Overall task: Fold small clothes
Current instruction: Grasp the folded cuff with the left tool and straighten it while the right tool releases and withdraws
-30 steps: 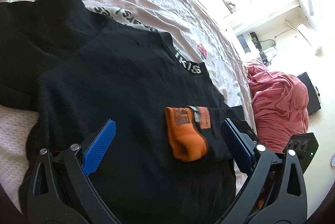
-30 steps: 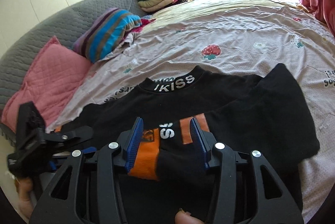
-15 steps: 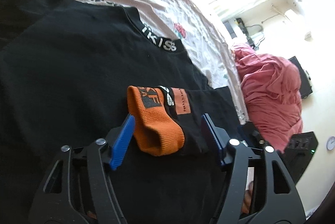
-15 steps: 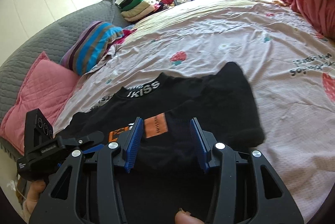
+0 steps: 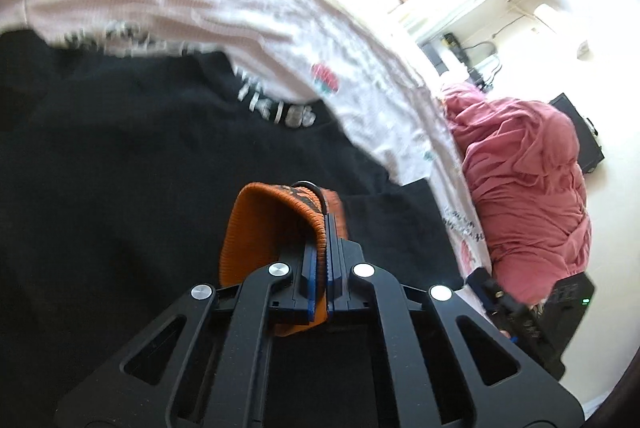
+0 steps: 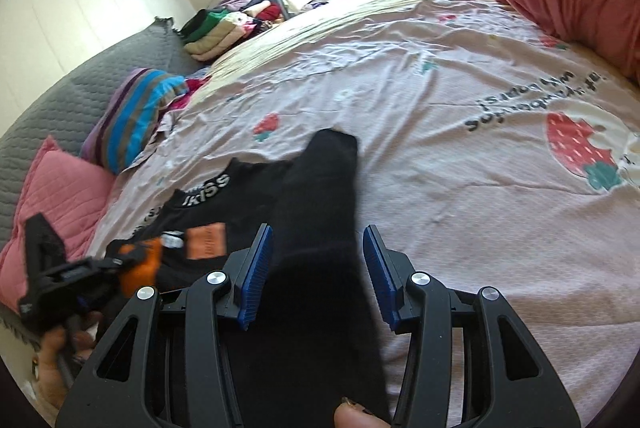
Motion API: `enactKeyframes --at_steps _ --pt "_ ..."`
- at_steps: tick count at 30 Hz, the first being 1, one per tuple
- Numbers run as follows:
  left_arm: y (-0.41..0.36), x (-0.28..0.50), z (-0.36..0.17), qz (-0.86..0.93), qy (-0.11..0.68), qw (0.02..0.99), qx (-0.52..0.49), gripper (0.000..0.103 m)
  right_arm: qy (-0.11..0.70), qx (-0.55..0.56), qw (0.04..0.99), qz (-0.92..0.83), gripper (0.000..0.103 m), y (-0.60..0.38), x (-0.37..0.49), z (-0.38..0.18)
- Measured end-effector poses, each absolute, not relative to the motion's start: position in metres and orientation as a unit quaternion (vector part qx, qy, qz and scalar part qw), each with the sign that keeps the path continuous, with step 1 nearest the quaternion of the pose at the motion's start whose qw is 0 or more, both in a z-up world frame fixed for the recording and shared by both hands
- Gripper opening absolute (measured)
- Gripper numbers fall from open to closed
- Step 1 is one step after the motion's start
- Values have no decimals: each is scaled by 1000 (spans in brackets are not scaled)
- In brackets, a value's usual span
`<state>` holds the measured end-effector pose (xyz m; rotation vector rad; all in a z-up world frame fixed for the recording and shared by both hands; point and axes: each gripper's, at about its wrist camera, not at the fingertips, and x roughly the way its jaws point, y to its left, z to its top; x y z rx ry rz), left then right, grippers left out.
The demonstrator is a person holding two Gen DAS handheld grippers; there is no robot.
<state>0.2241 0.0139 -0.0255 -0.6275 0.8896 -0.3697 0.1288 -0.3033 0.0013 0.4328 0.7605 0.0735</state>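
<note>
A black sweater (image 5: 140, 167) with a white-lettered collar (image 5: 280, 111) lies flat on the bed. On it rests an orange-and-black sock (image 5: 264, 228). My left gripper (image 5: 326, 224) is shut on the sock's orange cuff, which is pinched between the blue pads. In the right wrist view the left gripper (image 6: 116, 262) shows at the far left with the orange sock (image 6: 140, 264) at its tip. My right gripper (image 6: 318, 256) hovers over the sweater's black sleeve (image 6: 320, 187). Its jaws stand apart, and the pads do not press on the fabric that runs between them.
The strawberry-print bedsheet (image 6: 440, 107) spreads to the right. A pink quilt heap (image 5: 532, 187) lies at the bed's far end. A striped pillow (image 6: 136, 111), a pink cushion (image 6: 56, 187) and a stack of folded clothes (image 6: 224, 27) sit by the grey headboard.
The left jaws went from wide open around the sock to shut on its orange cuff. The right gripper swung right, from over the sock to over the sleeve.
</note>
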Motion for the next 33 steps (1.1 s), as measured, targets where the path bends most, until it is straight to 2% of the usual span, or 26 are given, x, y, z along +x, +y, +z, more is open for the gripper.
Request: enactKeyframes --at_steps 11,21,33 --pt "41 200 34 -162 350 880 -276 0 371 223 901 21 45 -315 131 0" --pt "64 192 9 -142 363 872 -297 0 392 194 898 32 45 -288 140 -5" --pt "86 180 6 -110 351 881 -298 0 403 160 900 52 45 -254 155 -5"
